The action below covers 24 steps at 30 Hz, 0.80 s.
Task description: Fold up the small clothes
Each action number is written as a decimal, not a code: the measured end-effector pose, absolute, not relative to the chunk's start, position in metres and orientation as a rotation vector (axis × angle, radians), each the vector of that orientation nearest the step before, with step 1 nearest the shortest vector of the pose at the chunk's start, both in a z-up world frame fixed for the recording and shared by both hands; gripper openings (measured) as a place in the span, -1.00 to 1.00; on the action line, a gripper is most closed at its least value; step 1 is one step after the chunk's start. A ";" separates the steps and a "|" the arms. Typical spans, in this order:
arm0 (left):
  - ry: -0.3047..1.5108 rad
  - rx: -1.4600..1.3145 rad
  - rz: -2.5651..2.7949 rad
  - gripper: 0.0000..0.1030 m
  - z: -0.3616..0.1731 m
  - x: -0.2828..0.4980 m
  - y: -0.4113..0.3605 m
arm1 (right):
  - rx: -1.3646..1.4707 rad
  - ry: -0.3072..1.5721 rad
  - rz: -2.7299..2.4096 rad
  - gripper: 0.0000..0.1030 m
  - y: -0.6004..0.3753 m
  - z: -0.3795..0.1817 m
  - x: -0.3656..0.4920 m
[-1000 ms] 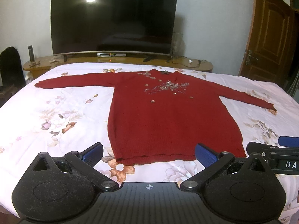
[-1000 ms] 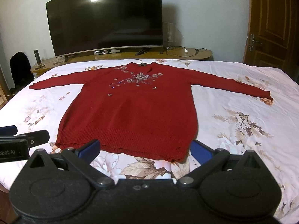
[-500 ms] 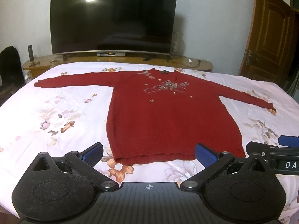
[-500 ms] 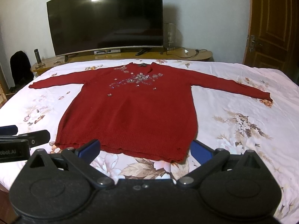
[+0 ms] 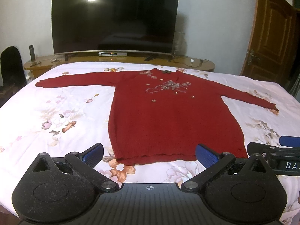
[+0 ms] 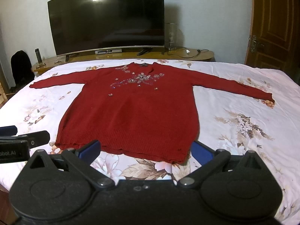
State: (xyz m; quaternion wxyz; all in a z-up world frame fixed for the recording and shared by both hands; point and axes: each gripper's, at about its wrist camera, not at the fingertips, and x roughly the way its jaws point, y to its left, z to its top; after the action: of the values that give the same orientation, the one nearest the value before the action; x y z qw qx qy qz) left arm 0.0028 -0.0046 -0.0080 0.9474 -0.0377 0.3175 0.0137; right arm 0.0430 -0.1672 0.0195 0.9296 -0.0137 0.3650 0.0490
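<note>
**A:** Left wrist view, what did you log?

**B:** My left gripper (image 5: 149, 152) was spread wide and held nothing, hovering just short of the sweater's hem. The sweater (image 5: 168, 116) lay flat, front up, on the bed (image 5: 56, 116), both sleeves stretched out to the sides and the neck toward the TV (image 5: 114, 16). The right gripper's tip showed at the frame's right edge, near the hem's corner.

**A:** And the right wrist view?

**B:** Much the same. My right gripper (image 6: 146, 151) was also spread and empty, its fingers (image 6: 90, 148) just at the hem without pinching it. The right sleeve (image 6: 234, 88) ran out toward the door side.

**A:** Step in hand?

**B:** I judged folding not yet begun; this was the approach. The next move called for picking a grip, probably a sleeve or a hem corner each, pinching only the knit, not the sheet, and lifting both sides evenly.
</note>
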 end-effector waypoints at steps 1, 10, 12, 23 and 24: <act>0.647 -0.077 0.028 1.00 -0.008 0.003 -0.004 | -0.029 0.748 0.100 0.99 -0.167 0.019 0.043; 0.658 -0.082 0.032 1.00 -0.010 0.005 -0.002 | -0.035 0.745 0.103 0.99 -0.166 0.018 0.045; 0.656 -0.113 0.055 1.00 -0.010 0.004 0.002 | -0.038 0.738 0.101 0.99 -0.165 0.018 0.045; 0.588 -0.297 -0.090 1.00 -0.011 0.019 0.019 | 0.086 0.739 0.093 0.99 -0.196 0.015 0.048; 0.583 -0.301 -0.096 1.00 -0.011 0.024 0.018 | 0.128 0.751 0.081 0.99 -0.206 0.013 0.050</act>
State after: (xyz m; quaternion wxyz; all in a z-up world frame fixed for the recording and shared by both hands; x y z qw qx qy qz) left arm 0.0244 0.0182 -0.0114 0.9456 -0.1479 0.2860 -0.0471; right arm 0.0500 -0.2056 0.0133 0.9275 0.0624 0.3664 0.0394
